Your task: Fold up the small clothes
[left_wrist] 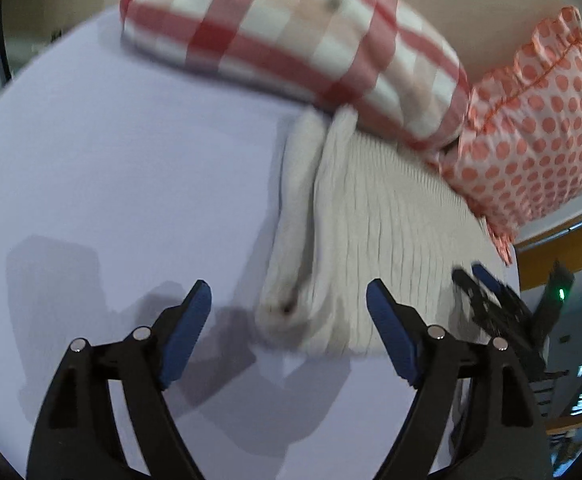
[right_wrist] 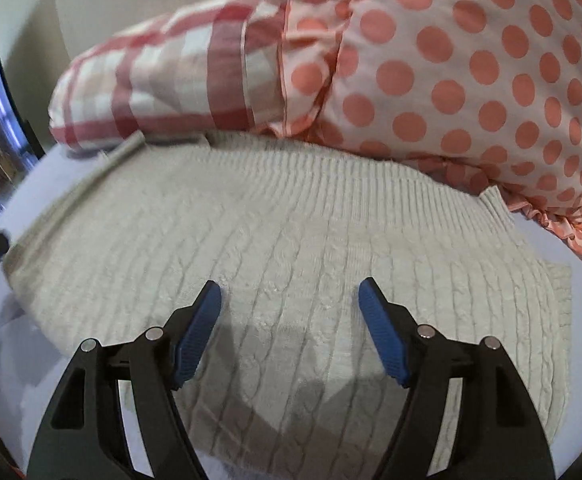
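Note:
A cream cable-knit sweater lies on the pale lilac bed sheet, folded, with a thick rolled edge along its left side. My left gripper is open and empty, just above the sweater's near left corner. My right gripper is open and empty, hovering over the middle of the sweater. The right gripper also shows at the sweater's right edge in the left wrist view.
A red-and-white checked pillow and a pink polka-dot pillow lie against the sweater's far edge. They show in the right wrist view too, checked and dotted. The bed's right edge is close to the sweater.

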The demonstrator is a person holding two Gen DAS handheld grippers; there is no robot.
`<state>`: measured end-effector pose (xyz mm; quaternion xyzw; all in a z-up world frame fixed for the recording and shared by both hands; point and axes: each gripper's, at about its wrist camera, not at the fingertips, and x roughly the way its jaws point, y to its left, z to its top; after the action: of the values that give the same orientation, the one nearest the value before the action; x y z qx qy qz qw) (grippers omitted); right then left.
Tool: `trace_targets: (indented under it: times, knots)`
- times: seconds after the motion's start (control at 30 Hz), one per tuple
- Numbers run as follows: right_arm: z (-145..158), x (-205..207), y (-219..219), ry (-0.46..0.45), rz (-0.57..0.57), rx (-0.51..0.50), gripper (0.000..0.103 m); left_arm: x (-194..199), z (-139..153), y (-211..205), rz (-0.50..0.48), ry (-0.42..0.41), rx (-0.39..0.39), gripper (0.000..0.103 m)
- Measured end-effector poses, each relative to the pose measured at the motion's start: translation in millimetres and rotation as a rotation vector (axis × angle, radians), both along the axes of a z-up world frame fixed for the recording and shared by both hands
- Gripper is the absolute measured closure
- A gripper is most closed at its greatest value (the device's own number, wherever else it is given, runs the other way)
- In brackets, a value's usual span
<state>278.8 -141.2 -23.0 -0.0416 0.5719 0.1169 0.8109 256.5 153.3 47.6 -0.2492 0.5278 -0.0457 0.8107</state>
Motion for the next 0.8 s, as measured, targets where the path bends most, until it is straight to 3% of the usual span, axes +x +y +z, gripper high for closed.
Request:
trace_targets:
  times: [0.17, 0.33, 0.43, 0.6, 0.8]
  knots:
    - [1.9, 6.1, -4.1, 0.011, -0.013, 0.019, 0.027, -27.4, -13.9, -14.1, -0.001, 0.029, -0.086, 0.025]
    - [3.2, 4.7, -5.4, 0.000, -0.028, 0.025, 0.025, -15.4, -27.2, -31.6, 0.020, 0.028, -0.160, 0.024]
    - [3.4, 5.2, -3.1, -0.020, -0.049, 0.018, 0.025, -3.7, -28.4, -38.3, 0.053, 0.011, -0.167, 0.025]
    - [7.5, 4.3, 1.8, -0.088, -0.052, -0.079, 0.025, 3.6, -28.4, -35.7, 0.163, -0.013, -0.154, 0.028]
    - [4.0, 6.9, -6.2, -0.092, -0.097, -0.071, 0.025, 3.6, -27.2, -28.1, 0.250, -0.038, -0.107, 0.040]
